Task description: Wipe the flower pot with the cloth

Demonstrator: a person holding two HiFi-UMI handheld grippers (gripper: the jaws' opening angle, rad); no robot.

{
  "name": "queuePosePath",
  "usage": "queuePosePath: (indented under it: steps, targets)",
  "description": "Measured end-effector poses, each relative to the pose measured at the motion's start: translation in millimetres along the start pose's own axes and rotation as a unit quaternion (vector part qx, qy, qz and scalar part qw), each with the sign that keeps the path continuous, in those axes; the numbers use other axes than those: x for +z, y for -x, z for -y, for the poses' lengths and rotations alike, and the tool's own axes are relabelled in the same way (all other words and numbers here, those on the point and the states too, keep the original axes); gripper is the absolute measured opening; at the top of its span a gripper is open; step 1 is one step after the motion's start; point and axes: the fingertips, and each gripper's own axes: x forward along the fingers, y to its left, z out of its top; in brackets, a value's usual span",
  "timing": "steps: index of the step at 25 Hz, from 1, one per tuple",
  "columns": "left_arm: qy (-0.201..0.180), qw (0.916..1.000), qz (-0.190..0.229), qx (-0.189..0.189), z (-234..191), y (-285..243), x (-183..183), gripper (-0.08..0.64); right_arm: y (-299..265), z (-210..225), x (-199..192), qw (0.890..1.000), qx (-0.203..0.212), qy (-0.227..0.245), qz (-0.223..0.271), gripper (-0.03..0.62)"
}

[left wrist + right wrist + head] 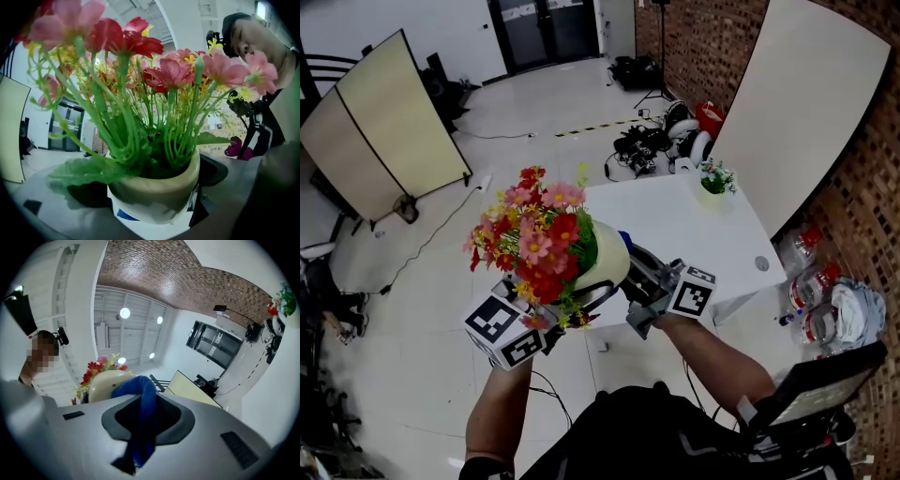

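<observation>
I hold a cream flower pot (611, 264) of red and pink artificial flowers (539, 234) up in the air, tilted, over the near edge of the white table. My left gripper (567, 305) is shut on the pot from below; in the left gripper view the pot (157, 190) fills the space between the dark pads (212, 171). My right gripper (636, 262) is shut on a blue cloth (140, 411). In the right gripper view, the cloth's top lies against the pot's side (104, 383). Only a small bit of the blue cloth (624, 236) shows in the head view.
The white table (684, 230) carries a small potted plant (713, 182) at its far end and a small round thing (761, 263). Plastic bottles (814, 295) lie on the floor at right. Folding panels (389, 122) stand at left, camera gear (652, 141) beyond the table.
</observation>
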Motion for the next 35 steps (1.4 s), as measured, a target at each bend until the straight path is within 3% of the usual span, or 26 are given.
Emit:
queuePosePath:
  steps: [5,8,12,15,17,22,29,35]
  targets:
    - [0.014,0.9993,0.016,0.030,-13,-2,9,0.545,31,-38,-8,0.999,0.051,-0.014,-0.001,0.054]
    - [0.015,0.9994,0.018,0.027,-18,0,13,0.545,31,-49,-12,0.998,0.049,-0.033,0.033,0.054]
    - [0.037,0.9987,0.021,0.027,-11,-6,2,0.545,32,-45,-30,0.996,0.038,-0.070,0.043,0.054]
    - [0.058,0.9980,0.026,0.005,-4,-10,2,0.545,22,-35,-32,0.996,0.023,-0.070,0.041,0.054]
    - [0.053,0.9981,0.028,-0.015,4,-11,5,0.545,11,-25,-27,0.997,0.007,-0.069,0.045,0.054]
    - [0.034,0.9991,0.015,-0.020,10,-11,12,0.545,-14,-6,-8,0.996,-0.015,-0.070,0.061,0.054]
    - [0.035,0.9991,0.024,-0.007,12,-10,16,0.545,-9,-9,-9,0.995,0.001,-0.075,0.064,0.054]
    - [0.033,0.9987,0.038,0.010,-2,-13,13,0.545,14,-35,-50,0.990,0.032,-0.129,0.040,0.054]
